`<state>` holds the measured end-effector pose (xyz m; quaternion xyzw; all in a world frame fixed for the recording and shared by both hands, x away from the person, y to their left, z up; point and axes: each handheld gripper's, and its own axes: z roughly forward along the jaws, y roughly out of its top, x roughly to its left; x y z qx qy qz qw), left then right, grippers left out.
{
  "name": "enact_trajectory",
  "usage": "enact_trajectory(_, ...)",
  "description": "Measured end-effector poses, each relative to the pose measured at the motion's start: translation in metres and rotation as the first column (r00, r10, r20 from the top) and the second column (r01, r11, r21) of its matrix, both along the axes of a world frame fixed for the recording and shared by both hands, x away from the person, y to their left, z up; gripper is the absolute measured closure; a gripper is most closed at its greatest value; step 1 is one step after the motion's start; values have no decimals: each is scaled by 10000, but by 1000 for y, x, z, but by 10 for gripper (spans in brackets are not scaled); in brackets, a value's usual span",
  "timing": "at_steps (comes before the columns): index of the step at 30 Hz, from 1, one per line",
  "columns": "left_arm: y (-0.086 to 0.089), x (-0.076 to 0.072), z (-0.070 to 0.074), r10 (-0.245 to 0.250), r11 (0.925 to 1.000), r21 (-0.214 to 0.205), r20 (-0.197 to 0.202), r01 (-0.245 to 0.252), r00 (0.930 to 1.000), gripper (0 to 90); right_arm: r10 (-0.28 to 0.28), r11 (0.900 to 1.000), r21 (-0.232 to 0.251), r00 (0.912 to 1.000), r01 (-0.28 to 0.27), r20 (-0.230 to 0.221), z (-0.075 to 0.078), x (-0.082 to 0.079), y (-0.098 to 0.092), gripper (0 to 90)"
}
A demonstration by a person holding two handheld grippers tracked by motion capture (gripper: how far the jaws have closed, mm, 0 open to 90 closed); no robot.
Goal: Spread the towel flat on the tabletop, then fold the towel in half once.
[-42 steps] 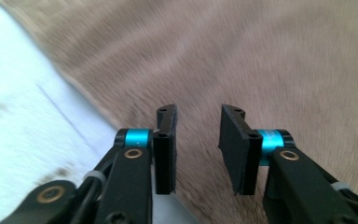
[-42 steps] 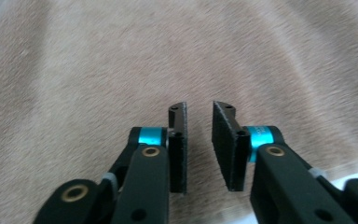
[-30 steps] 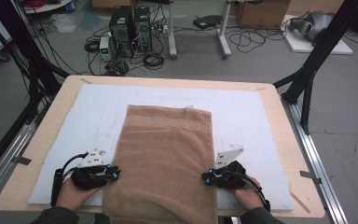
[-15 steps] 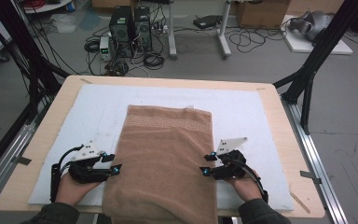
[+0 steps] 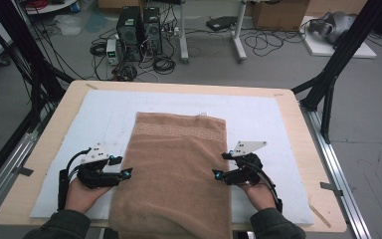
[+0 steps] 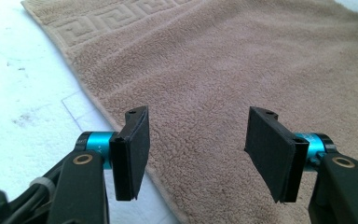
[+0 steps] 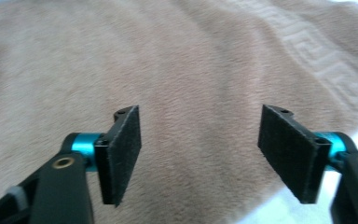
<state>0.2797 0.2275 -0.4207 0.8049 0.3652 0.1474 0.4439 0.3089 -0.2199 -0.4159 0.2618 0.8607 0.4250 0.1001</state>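
Observation:
A tan towel (image 5: pixel 176 172) with a key-pattern band lies flat along the middle of the white mat (image 5: pixel 273 119), its near end hanging over the table's front edge. My left gripper (image 5: pixel 126 173) hovers at the towel's left edge; its jaws have just been opening and stand apart with nothing between the pads (image 6: pixel 137 147), the towel (image 6: pixel 223 79) lying below them. My right gripper (image 5: pixel 217 174) is at the towel's right edge; its jaws have also just been opening, the pads (image 7: pixel 121 149) apart and empty over the towel (image 7: pixel 191 70).
The mat covers a wooden table (image 5: pixel 298 114) framed by black struts (image 5: pixel 338 59). Computer towers (image 5: pixel 139 25), cables and boxes sit on the floor beyond the far edge. White mat shows on both sides of the towel.
Both grippers have let go of the towel's side edges, opened their jaws and risen slightly, drawing a little outward and farther up the table. The towel lies still.

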Motion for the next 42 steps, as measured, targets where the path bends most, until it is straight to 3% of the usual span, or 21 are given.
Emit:
enact_trajectory(4,1,1,1,24,10000,-94,19,-24,10000,401,-225,9997,109,9997,224,44,1,1,-1,237)
enact_trajectory(12,1,4,1,179,9998,-113,2,-179,9998,397,-128,9999,-6,9999,128,-108,-3,1,3,236)
enact_trajectory(17,-3,14,12,139,9999,-94,118,-137,9998,397,-68,9999,-93,9998,67,-174,1,7,3,239)
enact_trajectory(25,-8,50,42,257,9996,96,535,-263,9982,398,-274,9990,-345,9996,275,25,27,43,0,242)
enact_trajectory(29,-7,71,49,555,9984,72,516,-559,9971,401,-466,9977,-500,9989,466,9,39,68,-2,255)
enact_trajectory(32,-5,88,42,678,9976,-167,195,-675,9975,472,-765,9952,-616,9971,763,5,41,87,-5,284)
enact_trajectory(34,-6,100,33,862,9961,222,-186,-857,9961,470,-931,9937,-650,9955,918,-181,36,96,-7,290)
enact_trajectory(35,-6,105,28,847,9963,199,-324,-841,9959,471,-1006,9921,-766,9948,990,-176,33,99,-8,297)
enact_trajectory(38,-12,115,13,978,9927,752,-373,-948,9945,501,-1318,9864,-1022,9910,1288,-230,22,108,-9,320)
enact_trajectory(40,-17,117,7,1378,9829,1257,-196,-1342,9903,497,-1389,9841,-1151,9900,1353,-241,14,113,-8,339)
enact_trajectory(42,-21,121,1,1564,9810,1199,-253,-1523,9874,498,-1507,9831,-1098,9880,1463,-329,7,118,-7,343)
